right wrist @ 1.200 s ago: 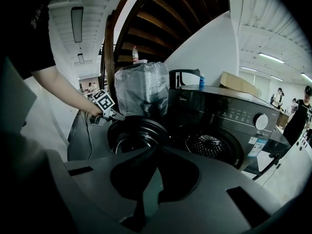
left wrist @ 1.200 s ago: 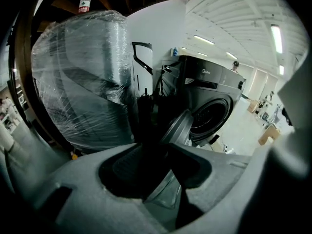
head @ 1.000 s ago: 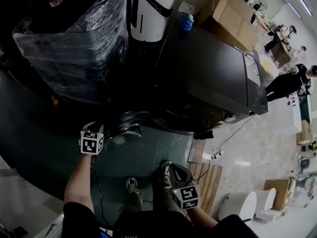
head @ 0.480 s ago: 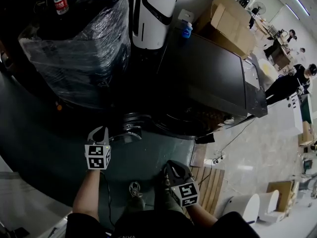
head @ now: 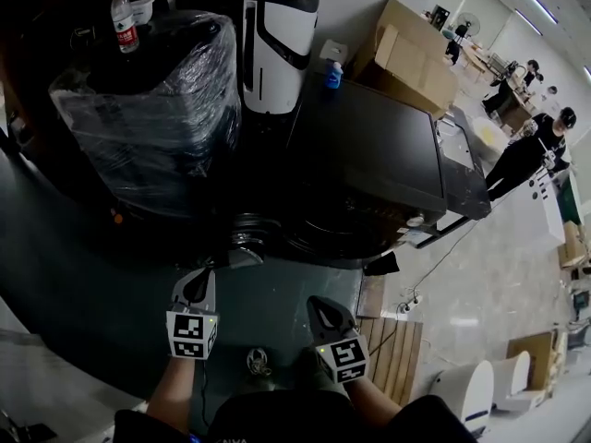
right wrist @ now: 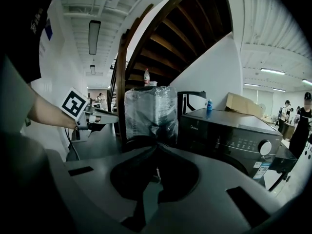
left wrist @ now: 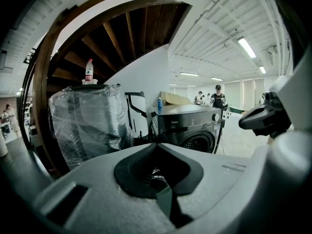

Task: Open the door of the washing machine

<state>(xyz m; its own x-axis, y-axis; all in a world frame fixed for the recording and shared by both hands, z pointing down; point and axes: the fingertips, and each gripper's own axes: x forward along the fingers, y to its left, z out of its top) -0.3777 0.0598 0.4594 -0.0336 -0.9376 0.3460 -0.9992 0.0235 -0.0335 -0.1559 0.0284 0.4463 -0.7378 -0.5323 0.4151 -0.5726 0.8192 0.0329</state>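
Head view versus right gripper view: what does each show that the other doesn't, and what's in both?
Only the head view: the slatted wooden board on the floor. Only the right gripper view: the button row on the front of the dark grey washing machine, and the wooden stair underside. Both: that washing machine, the plastic-wrapped black appliance, the small blue bottle, the left hand-held gripper.
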